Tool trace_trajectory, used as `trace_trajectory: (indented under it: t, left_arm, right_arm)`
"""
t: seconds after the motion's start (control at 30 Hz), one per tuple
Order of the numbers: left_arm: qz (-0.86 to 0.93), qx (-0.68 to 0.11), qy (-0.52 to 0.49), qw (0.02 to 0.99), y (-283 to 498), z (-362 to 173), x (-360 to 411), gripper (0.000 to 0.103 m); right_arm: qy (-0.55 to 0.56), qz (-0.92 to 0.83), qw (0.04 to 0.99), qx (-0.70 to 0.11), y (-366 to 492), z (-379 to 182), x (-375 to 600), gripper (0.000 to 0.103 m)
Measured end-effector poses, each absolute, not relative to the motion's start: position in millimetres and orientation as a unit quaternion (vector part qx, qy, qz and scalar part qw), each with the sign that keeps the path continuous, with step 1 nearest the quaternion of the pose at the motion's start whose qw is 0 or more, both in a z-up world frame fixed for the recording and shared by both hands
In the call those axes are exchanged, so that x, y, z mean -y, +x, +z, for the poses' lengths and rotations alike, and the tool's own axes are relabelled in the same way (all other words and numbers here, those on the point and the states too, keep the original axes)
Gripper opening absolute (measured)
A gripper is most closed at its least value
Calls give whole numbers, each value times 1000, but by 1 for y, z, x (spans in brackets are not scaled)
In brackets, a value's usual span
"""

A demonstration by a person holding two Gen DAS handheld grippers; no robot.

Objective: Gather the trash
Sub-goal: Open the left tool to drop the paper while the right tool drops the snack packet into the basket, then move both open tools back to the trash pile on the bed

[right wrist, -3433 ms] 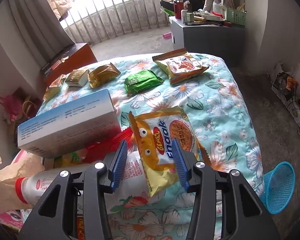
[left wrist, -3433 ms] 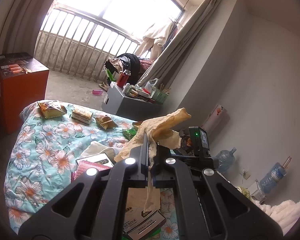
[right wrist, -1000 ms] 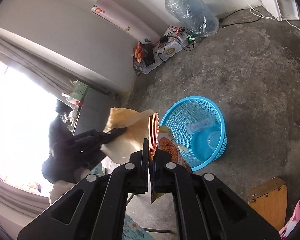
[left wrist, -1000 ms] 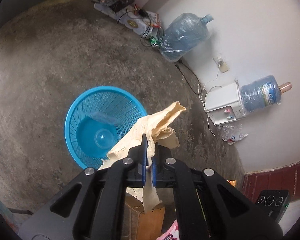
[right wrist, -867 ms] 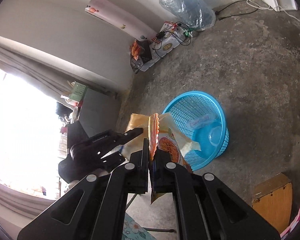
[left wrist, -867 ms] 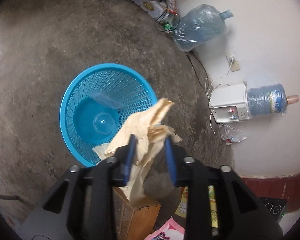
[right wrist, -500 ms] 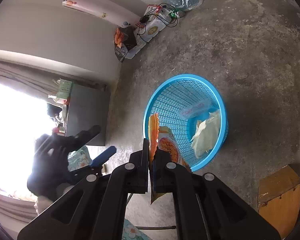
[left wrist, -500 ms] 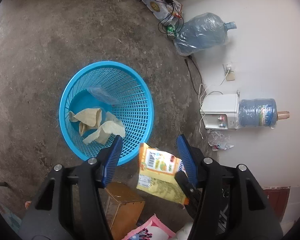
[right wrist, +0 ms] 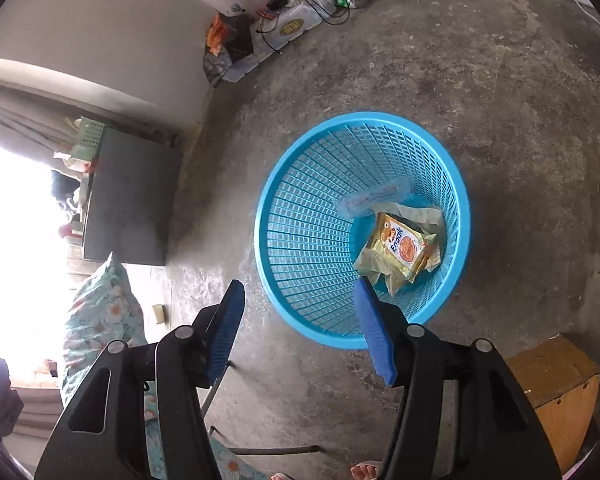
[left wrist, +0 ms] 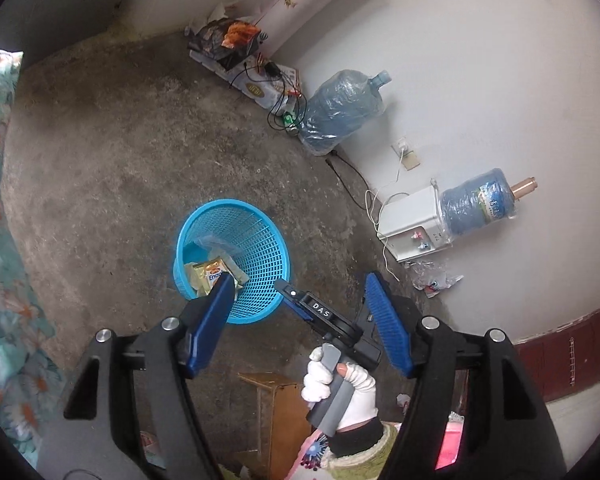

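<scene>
Down inside the blue basket (right wrist: 300, 216) on the concrete floor (right wrist: 500, 80), a yellow noodle packet (right wrist: 402, 246) lies on crumpled paper (right wrist: 374, 266). Above its rim, the left claw (left wrist: 300, 292) and right claw (right wrist: 300, 304) both hang spread apart, holding nothing.

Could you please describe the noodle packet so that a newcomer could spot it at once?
Find the blue mesh basket on the concrete floor. Inside lies the yellow noodle packet, atop crumpled beige paper; only it bears printed lettering and an orange noodle picture.
</scene>
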State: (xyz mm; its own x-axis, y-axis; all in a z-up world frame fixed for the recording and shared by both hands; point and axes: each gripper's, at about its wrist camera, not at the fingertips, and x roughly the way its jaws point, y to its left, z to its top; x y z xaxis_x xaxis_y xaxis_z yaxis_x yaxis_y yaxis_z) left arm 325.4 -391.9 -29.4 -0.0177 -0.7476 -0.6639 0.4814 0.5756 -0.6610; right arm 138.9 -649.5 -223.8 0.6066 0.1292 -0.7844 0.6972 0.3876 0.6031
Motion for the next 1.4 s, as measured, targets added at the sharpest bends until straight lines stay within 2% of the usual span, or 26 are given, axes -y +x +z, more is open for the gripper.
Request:
trace_trajectory:
  t: [0.33, 0.5, 0.73, 1.07, 1.4]
  left_arm:
    - [-424, -445, -126, 779, 261, 55, 211, 69]
    - [-381, -387, -121, 831, 204, 71, 129, 70]
    - [-320, -328, -148, 876, 122, 79, 13, 72]
    - [-156, -262, -143, 942, 56, 66, -114, 74]
    - [-40, -315, -106, 942, 115, 20, -150, 74]
  right_arm:
    - [462, -138, 812, -330, 100, -100, 600, 57]
    - [397, -79, 863, -301, 98, -26, 547, 73]
    - [326, 21, 892, -311, 110, 45, 454, 77]
    - [304, 141, 856, -393, 149, 62, 306, 77]
    - [273, 193, 834, -439, 174, 53, 213, 77]
